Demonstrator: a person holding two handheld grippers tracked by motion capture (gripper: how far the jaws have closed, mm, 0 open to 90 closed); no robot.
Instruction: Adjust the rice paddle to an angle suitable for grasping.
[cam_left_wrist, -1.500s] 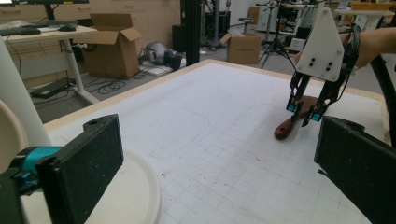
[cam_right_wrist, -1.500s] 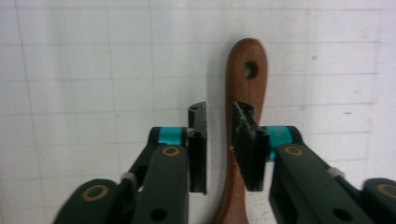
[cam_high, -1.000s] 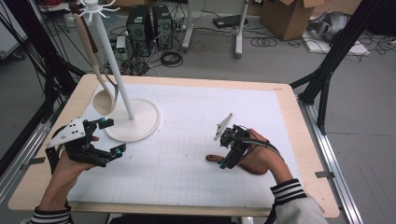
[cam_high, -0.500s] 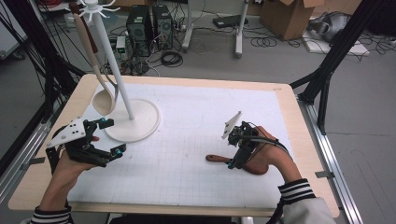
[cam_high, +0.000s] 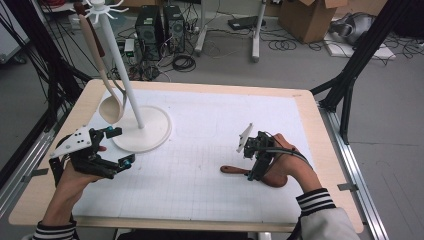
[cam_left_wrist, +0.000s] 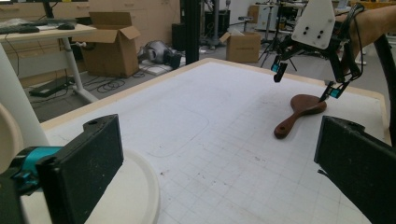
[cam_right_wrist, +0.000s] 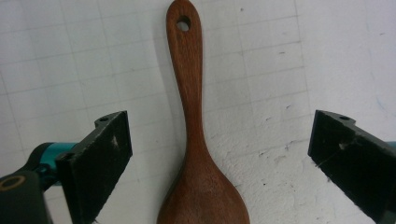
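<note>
A dark wooden spoon (cam_high: 234, 170) lies flat on the white mat, its handle pointing left. My right gripper (cam_high: 256, 170) points down over it. In the right gripper view the spoon (cam_right_wrist: 194, 140) runs up the middle between the wide-apart jaws of the right gripper (cam_right_wrist: 224, 158), and neither pad touches it. Those jaws have just been closing a little. My left gripper (cam_high: 121, 146) is open and empty beside the white stand base (cam_high: 150, 135). In the left gripper view, the left gripper (cam_left_wrist: 224, 172) faces the spoon (cam_left_wrist: 299, 112) and the right gripper (cam_left_wrist: 306, 81) across the mat.
A tall white hook stand (cam_high: 120, 65) rises at the back left of the mat, and a pale wooden ladle (cam_high: 111, 107) hangs from it. The wooden table edge (cam_high: 325, 150) frames the mat. Boxes, cables and black frame legs lie beyond the table.
My right hand has shifted slightly to the right above the spoon. The spoon and my left gripper have stayed where they were.
</note>
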